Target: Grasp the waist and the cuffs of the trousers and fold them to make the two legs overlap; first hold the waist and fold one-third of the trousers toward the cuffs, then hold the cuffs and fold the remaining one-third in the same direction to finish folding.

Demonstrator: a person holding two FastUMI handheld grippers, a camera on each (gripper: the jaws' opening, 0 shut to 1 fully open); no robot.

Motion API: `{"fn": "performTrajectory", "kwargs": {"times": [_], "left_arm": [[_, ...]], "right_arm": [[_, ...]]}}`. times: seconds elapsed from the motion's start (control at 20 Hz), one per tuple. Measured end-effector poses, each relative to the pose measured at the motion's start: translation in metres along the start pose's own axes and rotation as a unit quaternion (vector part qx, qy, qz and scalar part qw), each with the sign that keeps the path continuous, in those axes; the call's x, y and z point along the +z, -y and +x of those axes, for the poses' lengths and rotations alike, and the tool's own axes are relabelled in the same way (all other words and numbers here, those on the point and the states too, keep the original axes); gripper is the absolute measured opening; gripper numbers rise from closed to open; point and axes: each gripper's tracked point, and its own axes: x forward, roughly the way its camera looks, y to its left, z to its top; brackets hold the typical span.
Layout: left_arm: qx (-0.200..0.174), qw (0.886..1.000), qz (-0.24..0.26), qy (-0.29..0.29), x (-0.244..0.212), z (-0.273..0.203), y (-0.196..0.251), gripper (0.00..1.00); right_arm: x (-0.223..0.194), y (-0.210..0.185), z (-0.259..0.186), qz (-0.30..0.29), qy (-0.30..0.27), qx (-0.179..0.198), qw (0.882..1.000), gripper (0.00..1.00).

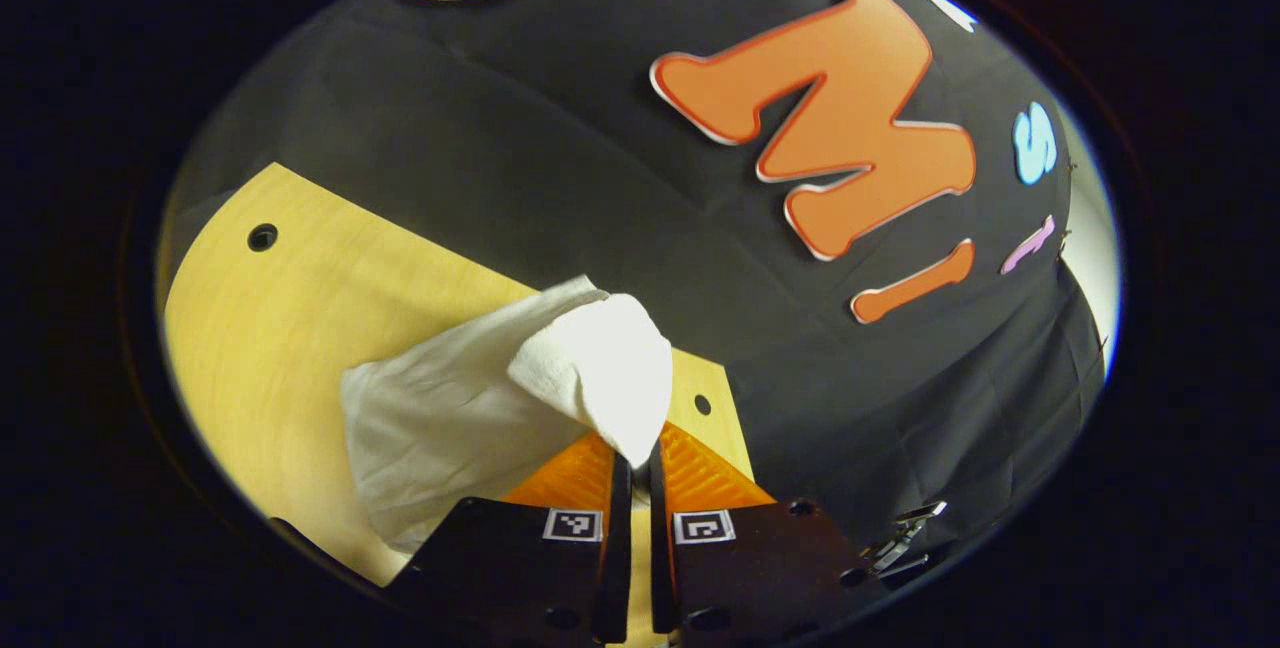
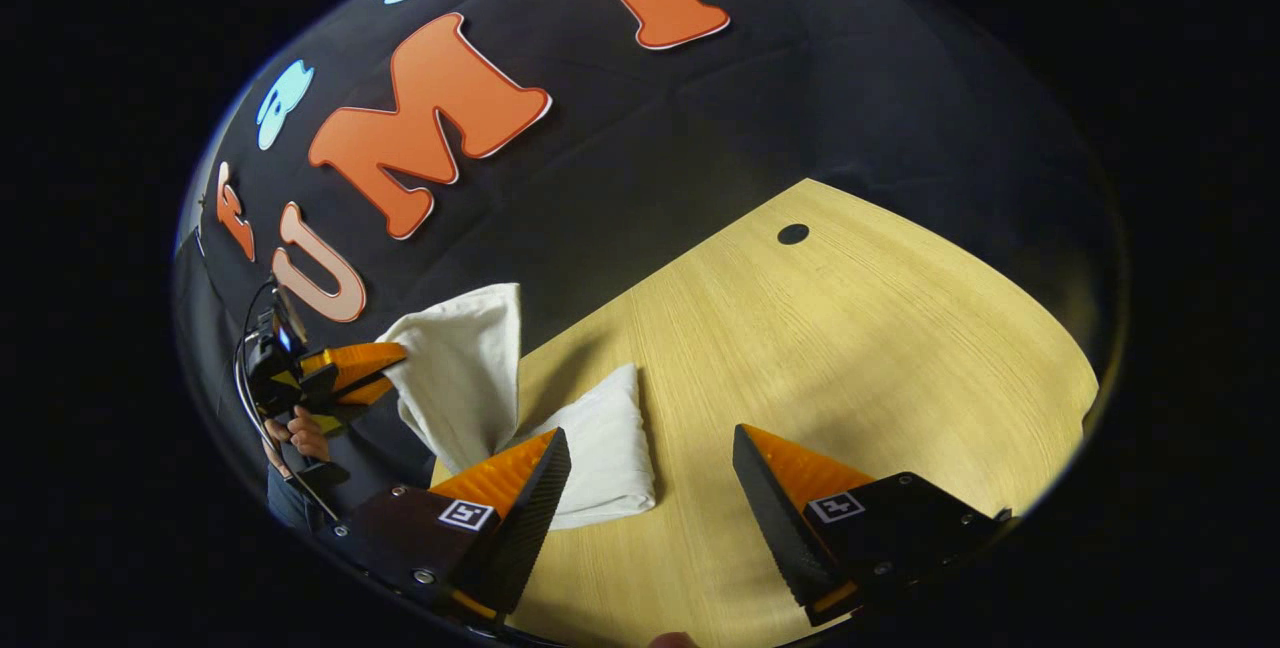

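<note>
With the left gripper pinched on a raised end of the white trousers above the desk and the right gripper empty, jaws spread, carry that end across level so edges align.

We see both hand-held grippers: dark bodies with screws, square coded tags, ribbed wedge fingers. Left hand-held gripper, seen far off: black cable loop, dark sleeve below.
</note>
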Motion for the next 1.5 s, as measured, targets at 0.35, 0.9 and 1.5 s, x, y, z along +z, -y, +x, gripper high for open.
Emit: {"fn": "performTrajectory", "kwargs": {"times": [0.35,0.9,1.5], "left_arm": [[0.005,0.985,0.108,-0.135,-0.139,0.033,0.025,0.17],[0.029,0.973,0.217,-0.069,-0.142,-0.051,0.030,1.00],[0.138,0.921,0.309,0.194,-0.022,-0.211,0.004,0.97]], "right_arm": [[0.005,0.045,-0.001,0.013,-0.010,-0.011,1.000,0.98],[0.031,-0.001,-0.006,-0.043,0.011,0.026,0.999,0.98],[0.081,-0.145,-0.047,-0.245,0.156,0.038,0.956,0.98]]}}
